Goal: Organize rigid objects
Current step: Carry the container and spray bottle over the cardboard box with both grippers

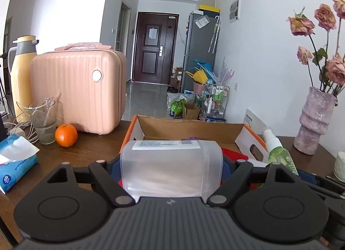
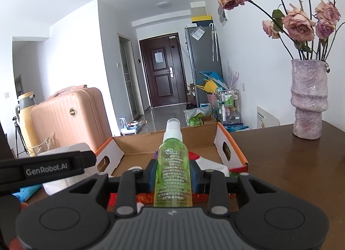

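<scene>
Right wrist view is showing the right gripper [image 2: 172,176] clamping a green translucent plastic spray bottle [image 2: 173,170] lengthwise, nozzle pointing ahead at the orange-edged open cardboard box [image 2: 232,142], while the left gripper [image 1: 171,171] is gripping a frosted rectangular plastic container [image 1: 171,163] just before the same box.

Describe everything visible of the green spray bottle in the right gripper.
The green spray bottle is slim, translucent green plastic with white printed text, a white pump head and a clear cap. It is clamped at its body between the blue pads of the right gripper, lying along the fingers with the nozzle pointing forward toward the open cardboard box. In the left wrist view it shows beside the box's right wall.
</scene>
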A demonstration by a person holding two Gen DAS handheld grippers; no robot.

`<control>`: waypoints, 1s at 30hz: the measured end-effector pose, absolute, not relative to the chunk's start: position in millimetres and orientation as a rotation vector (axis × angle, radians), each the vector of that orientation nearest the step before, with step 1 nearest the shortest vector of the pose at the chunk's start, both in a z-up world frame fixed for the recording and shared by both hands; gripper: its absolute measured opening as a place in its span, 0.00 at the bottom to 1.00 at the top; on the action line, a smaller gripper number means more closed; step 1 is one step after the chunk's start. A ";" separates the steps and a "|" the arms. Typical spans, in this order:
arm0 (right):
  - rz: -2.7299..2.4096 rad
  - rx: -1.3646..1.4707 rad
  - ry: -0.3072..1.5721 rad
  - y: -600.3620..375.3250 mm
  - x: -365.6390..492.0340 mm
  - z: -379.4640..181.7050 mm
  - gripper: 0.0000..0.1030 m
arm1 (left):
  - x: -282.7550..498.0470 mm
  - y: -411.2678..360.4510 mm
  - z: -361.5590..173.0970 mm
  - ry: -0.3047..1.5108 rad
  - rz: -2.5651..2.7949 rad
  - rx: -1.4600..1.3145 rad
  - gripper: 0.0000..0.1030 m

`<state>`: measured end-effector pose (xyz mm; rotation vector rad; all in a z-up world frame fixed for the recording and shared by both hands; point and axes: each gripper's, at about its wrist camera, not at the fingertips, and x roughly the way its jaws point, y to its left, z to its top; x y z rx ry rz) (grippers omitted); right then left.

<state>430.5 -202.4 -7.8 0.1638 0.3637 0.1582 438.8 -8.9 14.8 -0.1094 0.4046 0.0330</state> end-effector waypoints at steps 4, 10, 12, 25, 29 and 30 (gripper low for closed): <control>0.157 0.167 0.364 -199.4 445.3 -8.9 0.30 | 451.7 -8.2 14.3 0.407 0.039 -0.106 0.80; 0.158 0.174 0.368 -194.0 468.2 -11.3 0.30 | 473.0 -8.5 11.1 0.417 0.043 -0.104 0.80; 0.159 0.175 0.368 -192.1 474.1 -12.5 0.30 | 480.5 -8.6 9.7 0.419 0.047 -0.105 0.80; 0.144 0.166 0.391 -184.0 520.0 -19.0 0.30 | 526.5 -7.6 3.2 0.436 0.063 -0.105 0.80; 0.135 0.166 0.401 -181.9 532.9 -20.4 0.30 | 543.1 -5.8 -0.2 0.448 0.074 -0.105 0.80; 0.131 0.164 0.406 -181.3 536.5 -21.3 0.30 | 547.1 -5.1 -1.1 0.451 0.076 -0.104 0.80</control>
